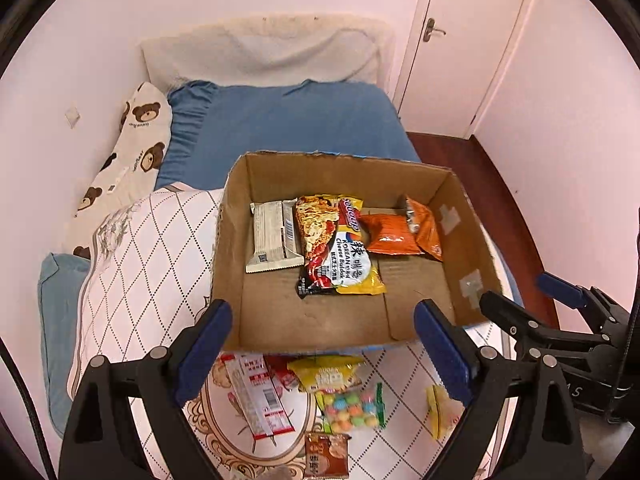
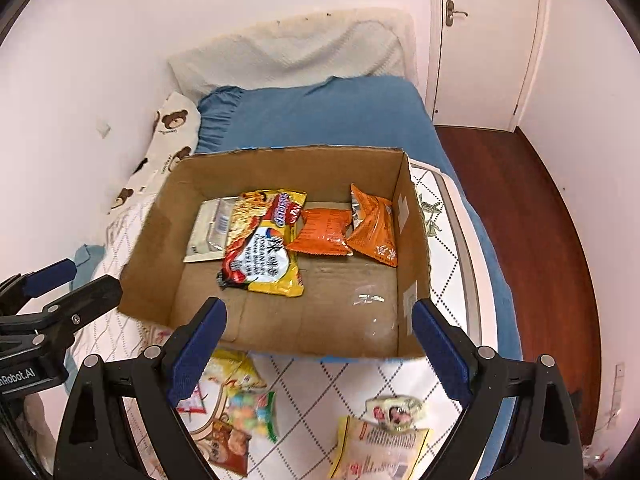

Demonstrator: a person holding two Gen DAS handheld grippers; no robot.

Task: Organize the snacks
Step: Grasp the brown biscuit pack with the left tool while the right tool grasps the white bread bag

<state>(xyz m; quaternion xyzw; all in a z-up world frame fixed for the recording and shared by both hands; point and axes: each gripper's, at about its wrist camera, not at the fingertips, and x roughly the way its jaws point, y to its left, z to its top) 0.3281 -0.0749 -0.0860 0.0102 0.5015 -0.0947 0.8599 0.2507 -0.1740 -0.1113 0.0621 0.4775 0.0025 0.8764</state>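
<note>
Left gripper [image 1: 323,344] and right gripper [image 2: 320,338], nearest the cameras: each shows two black arms tipped with blue pads, jaws spread wide with nothing between them, both poised above the near part of the bed. In the left wrist view the right gripper appears at the right edge; in the right wrist view the left gripper appears at the left edge.

Loose snacks on the white diamond-patterned quilt [image 1: 152,240], between the grippers and the box: a red-and-white packet [image 1: 260,396] lying flat toward the left side of the bed; a yellow packet [image 1: 328,372] just beside it, its far end touching the box's near wall; a clear bag of coloured candy balls [image 1: 354,410] overlapping the yellow packet's near end; a brown packet [image 1: 326,456] nearest the foot; and a small yellow wrapper [image 1: 438,408] toward the right. The right wrist view adds a pale packet with red print [image 2: 394,410] and a larger yellow bag [image 2: 376,450] below it, touching.

Cardboard box [image 1: 464,240], open-topped, resting across the quilt. Along its far wall lie a white packet [image 1: 272,236] at left, a yellow noodle packet [image 1: 340,248] overlapping its right edge, and two orange packets [image 1: 390,234] toward the right wall, one leaning on the other.

Beyond the box: blue bedsheet [image 1: 296,120], bear-print pillow [image 1: 140,140] along the left edge, white headboard cover [image 1: 272,52], and a door [image 1: 460,40].
</note>
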